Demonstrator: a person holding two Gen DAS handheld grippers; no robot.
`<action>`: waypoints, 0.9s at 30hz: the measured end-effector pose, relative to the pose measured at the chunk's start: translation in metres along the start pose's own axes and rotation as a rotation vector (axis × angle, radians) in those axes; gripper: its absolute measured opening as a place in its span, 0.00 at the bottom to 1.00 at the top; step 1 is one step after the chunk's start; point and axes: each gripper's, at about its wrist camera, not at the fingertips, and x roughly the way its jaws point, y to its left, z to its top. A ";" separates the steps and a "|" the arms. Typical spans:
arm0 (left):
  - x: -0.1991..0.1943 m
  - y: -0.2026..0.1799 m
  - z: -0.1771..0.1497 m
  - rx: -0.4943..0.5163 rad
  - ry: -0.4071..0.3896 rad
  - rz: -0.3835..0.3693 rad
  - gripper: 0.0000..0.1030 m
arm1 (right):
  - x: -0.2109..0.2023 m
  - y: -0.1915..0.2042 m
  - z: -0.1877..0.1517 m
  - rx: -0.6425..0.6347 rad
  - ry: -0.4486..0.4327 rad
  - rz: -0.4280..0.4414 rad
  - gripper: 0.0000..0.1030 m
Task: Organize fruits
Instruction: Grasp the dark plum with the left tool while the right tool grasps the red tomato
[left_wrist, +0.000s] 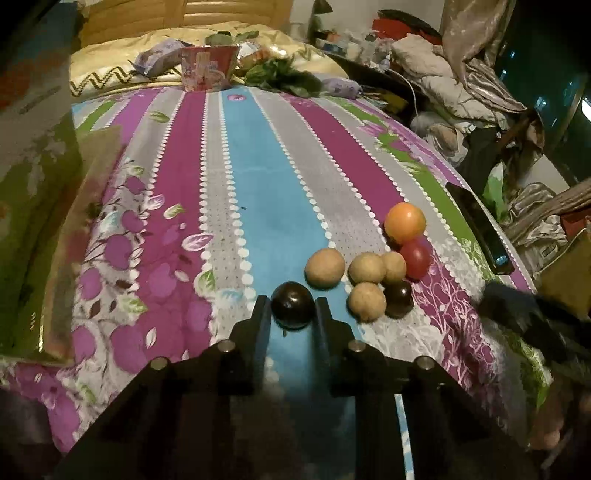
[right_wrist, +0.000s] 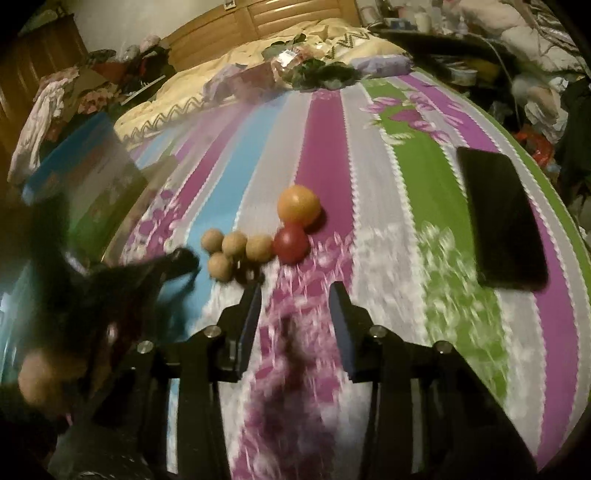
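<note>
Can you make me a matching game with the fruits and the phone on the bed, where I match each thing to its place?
Things:
1. dark fruit
2. orange fruit
3. red fruit
4. phone

Places:
A. lying flat near the right edge of the bedspread, apart from the fruits
B. between the fingers of the left gripper
C. farthest fruit from the grippers
D. squeezed between the orange fruit and a tan fruit

Pairs: 1-B, 2-C, 3-D, 4-A
</note>
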 end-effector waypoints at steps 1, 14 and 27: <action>-0.002 0.001 -0.002 -0.006 -0.002 -0.002 0.23 | 0.006 0.001 0.004 -0.001 0.001 0.001 0.37; 0.004 0.004 -0.004 -0.022 0.016 -0.031 0.24 | 0.051 0.000 0.020 -0.043 0.060 -0.003 0.36; 0.008 -0.005 -0.003 -0.011 0.014 0.012 0.25 | 0.052 0.008 0.017 -0.086 0.060 -0.072 0.27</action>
